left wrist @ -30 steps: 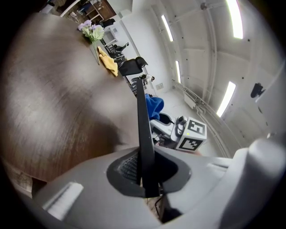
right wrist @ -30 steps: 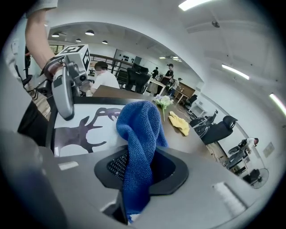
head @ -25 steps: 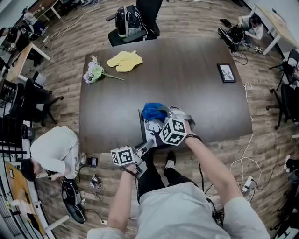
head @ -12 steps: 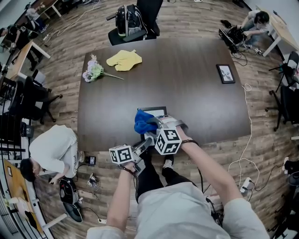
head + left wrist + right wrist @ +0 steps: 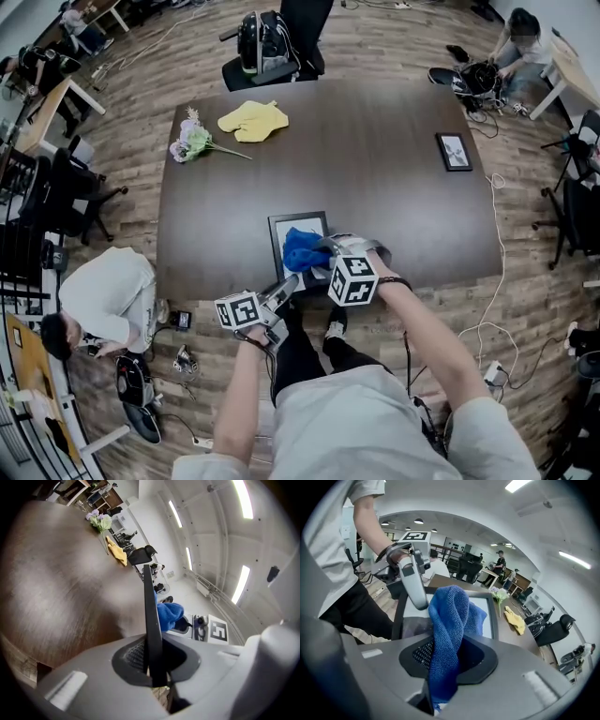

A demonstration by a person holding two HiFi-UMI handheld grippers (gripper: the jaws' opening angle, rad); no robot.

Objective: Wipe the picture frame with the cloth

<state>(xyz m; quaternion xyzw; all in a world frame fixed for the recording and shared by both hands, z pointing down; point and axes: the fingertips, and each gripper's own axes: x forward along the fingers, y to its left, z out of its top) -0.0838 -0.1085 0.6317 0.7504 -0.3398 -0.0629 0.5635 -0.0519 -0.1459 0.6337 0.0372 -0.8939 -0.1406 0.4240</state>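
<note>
A black picture frame [image 5: 300,223] with a white print lies at the near edge of the dark table [image 5: 375,178]. My left gripper [image 5: 289,285] is shut on the frame's near rim. In the left gripper view that rim [image 5: 150,616] runs edge-on between the jaws of the left gripper [image 5: 151,660]. My right gripper [image 5: 323,251] is shut on a blue cloth [image 5: 304,249], which rests on the frame's glass. In the right gripper view the blue cloth [image 5: 450,620] hangs out of the right gripper [image 5: 445,663] over the frame [image 5: 479,616], with the left gripper [image 5: 412,581] beyond.
A yellow cloth [image 5: 251,120] and a bunch of artificial flowers [image 5: 192,142] lie at the far left of the table. A small framed picture [image 5: 454,150] lies at the far right. A chair with a backpack [image 5: 267,42] stands behind the table. A person [image 5: 103,300] crouches at the left.
My right gripper has swept the blue cloth across the frame, first leftwards and then back to the right and nearer the table edge. The left gripper keeps its hold on the rim.
</note>
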